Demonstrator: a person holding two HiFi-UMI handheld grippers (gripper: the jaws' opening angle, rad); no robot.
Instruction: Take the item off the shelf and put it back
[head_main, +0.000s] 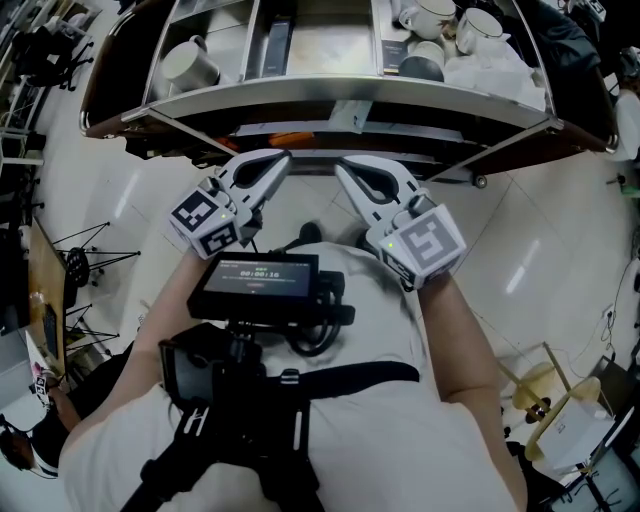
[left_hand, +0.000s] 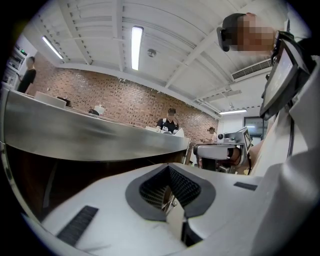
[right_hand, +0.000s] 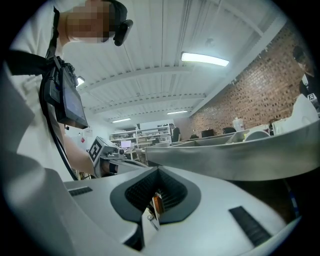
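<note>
A metal shelf (head_main: 330, 95) fills the top of the head view. On it stand a white mug (head_main: 190, 62) at the left, a dark flat box (head_main: 275, 42) in the middle, and white cups (head_main: 478, 28) with a grey bowl (head_main: 421, 66) at the right. My left gripper (head_main: 280, 160) and right gripper (head_main: 345, 170) hover side by side just below the shelf's front edge, tips pointing toward each other. Both are shut with nothing held. In the left gripper view the jaws (left_hand: 169, 167) meet under the shelf rim (left_hand: 90, 135). The right gripper view shows the same (right_hand: 159, 170), beside the rim (right_hand: 240, 155).
A screen (head_main: 255, 280) on a chest rig sits below the grippers. Tiled floor lies all round, with tripod stands (head_main: 85, 262) at the left and a paper bag (head_main: 570, 425) at the lower right. Other people (left_hand: 171, 120) stand far off by a brick wall.
</note>
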